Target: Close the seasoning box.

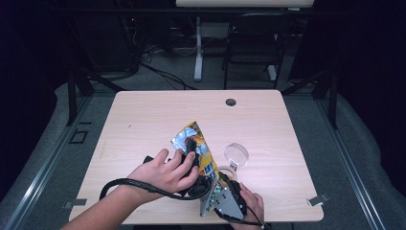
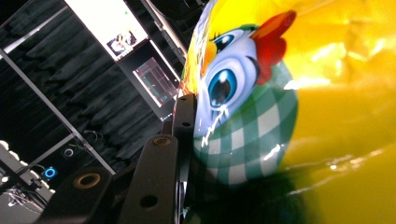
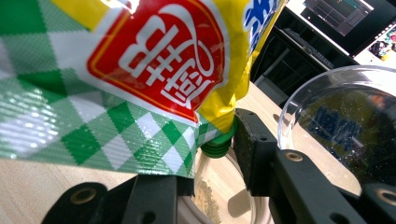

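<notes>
Dark curtains and monitors ring a pale wooden table [image 1: 143,124], where a person's two hand-held grippers tilt a yellow seasoning pouch [image 1: 198,146] over a clear round container [image 1: 229,170] near the front edge. The left gripper [image 1: 190,143] clamps the upper body of the pouch, its black jaw pressed flat against the cartoon chicken print in the left gripper view. The right gripper [image 3: 212,158] appears closed on the pouch's lower corner, jaws either side of the green threaded spout [image 3: 217,145], though the pad contact is partly hidden behind the foil. That spout points down into the container, whose floor already carries a thin layer of pale granules [image 3: 205,198]. A clear hinged lid [image 3: 341,126] stands open just beside the spout, dusted with fine specks. The risk from here is a spill: if the pouch tips further or the glossy foil slips between the jaws, granules could surge past the rim onto the table. The upright lid also sits close enough that a sideways nudge could knock it shut or shift the container.
</notes>
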Demonstrator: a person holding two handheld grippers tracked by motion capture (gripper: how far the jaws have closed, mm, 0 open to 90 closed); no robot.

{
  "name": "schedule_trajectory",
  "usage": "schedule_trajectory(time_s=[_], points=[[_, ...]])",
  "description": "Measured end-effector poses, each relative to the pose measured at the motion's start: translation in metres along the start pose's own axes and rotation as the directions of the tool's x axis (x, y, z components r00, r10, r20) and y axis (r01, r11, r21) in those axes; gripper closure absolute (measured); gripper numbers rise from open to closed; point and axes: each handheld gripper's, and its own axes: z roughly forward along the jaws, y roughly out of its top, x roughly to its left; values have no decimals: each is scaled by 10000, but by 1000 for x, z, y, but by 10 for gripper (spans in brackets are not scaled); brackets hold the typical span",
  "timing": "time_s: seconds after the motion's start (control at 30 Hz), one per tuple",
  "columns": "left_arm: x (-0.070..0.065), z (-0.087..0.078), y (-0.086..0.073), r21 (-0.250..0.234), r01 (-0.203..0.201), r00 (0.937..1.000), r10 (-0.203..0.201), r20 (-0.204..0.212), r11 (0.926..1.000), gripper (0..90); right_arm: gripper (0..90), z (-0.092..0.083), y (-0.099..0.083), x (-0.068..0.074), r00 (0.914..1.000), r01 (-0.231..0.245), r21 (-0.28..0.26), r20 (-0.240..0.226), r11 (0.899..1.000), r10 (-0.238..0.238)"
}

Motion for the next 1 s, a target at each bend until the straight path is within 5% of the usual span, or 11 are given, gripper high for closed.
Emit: schedule_trajectory(time_s=[1.0], points=[[3, -1, 1, -14, -141, 9998, 141, -104, 9999, 749, 698, -2, 1, -1, 10000, -56, 80, -41, 10000, 56]])
